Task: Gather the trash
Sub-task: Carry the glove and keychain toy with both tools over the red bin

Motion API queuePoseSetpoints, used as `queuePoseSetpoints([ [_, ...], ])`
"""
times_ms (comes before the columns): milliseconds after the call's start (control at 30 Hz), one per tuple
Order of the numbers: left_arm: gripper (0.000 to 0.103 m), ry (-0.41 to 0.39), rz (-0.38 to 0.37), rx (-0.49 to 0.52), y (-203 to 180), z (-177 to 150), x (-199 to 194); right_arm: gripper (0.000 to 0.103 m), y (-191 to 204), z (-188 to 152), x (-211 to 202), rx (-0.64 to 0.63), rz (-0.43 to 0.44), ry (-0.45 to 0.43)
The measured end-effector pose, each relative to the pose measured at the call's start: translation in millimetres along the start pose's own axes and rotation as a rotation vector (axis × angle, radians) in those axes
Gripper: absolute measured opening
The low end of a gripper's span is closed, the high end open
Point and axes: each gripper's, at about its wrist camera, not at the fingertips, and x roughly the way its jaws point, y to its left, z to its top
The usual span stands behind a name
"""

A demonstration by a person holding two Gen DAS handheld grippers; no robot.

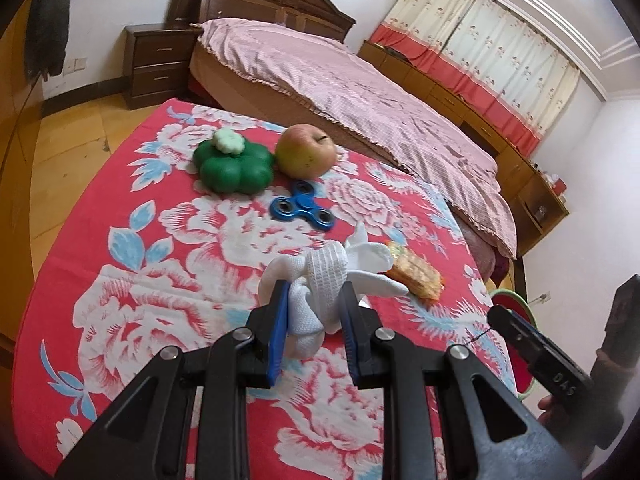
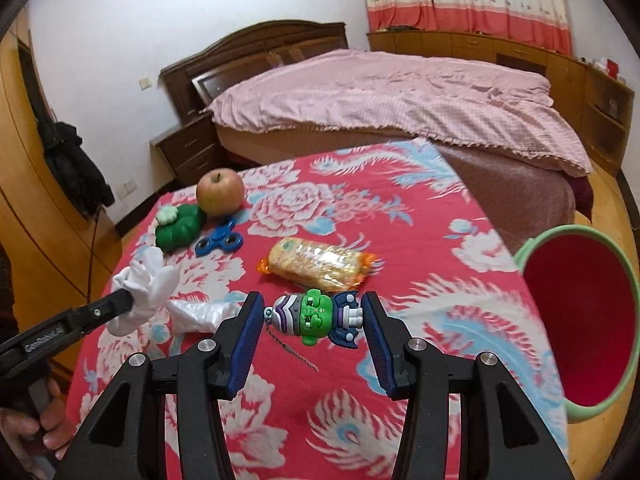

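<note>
From my left wrist camera the left gripper is clamped on a crumpled white glove, and the glove's bulk hides part of the counter just behind it, including the near end of the wrapped cracker pack. The bin is nearly lost in that view: only a sliver of its green rim shows past the counter's right edge, behind the other gripper's tip. My right wrist camera gives the bin properly, a red inside with a pale green rim, standing beside the counter on the right, though the lens edge cuts its far side off. That view also shows what the left one misses: a small green-faced toy figure with a short chain, lying sideways between the pads of the right gripper. The jaws stand about half open, and I cannot tell whether the pads press on the toy or whether it rests on the cloth. A crumpled clear wrapper lies just left of it. Farther back sit an apple, a green flower-shaped container and a blue fidget spinner, close together. The counter wears a red floral cloth; behind it are a bed with a pink cover, dark wooden nightstands, and patterned curtains.
</note>
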Motion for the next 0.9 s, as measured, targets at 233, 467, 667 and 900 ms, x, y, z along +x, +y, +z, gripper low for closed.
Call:
queuePoseSetpoints([
  [233,0.025,0.003,-0.022,0.055,-27,-5,-5,0.051,-20,-1,-31,0.033,-0.014,-0.052],
  [467,0.025,0.015,-0.053,0.133,-63,-9,-5,0.051,-49,-3,-60,0.087,-0.042,-0.102],
  [667,0.025,0.033,-0.084,0.204,-98,-16,-2,0.051,-78,-7,-80,0.136,-0.077,-0.135],
  [900,0.025,0.064,-0.123,0.287,-142,-26,8,0.051,-112,-13,-96,0.197,-0.115,-0.162],
])
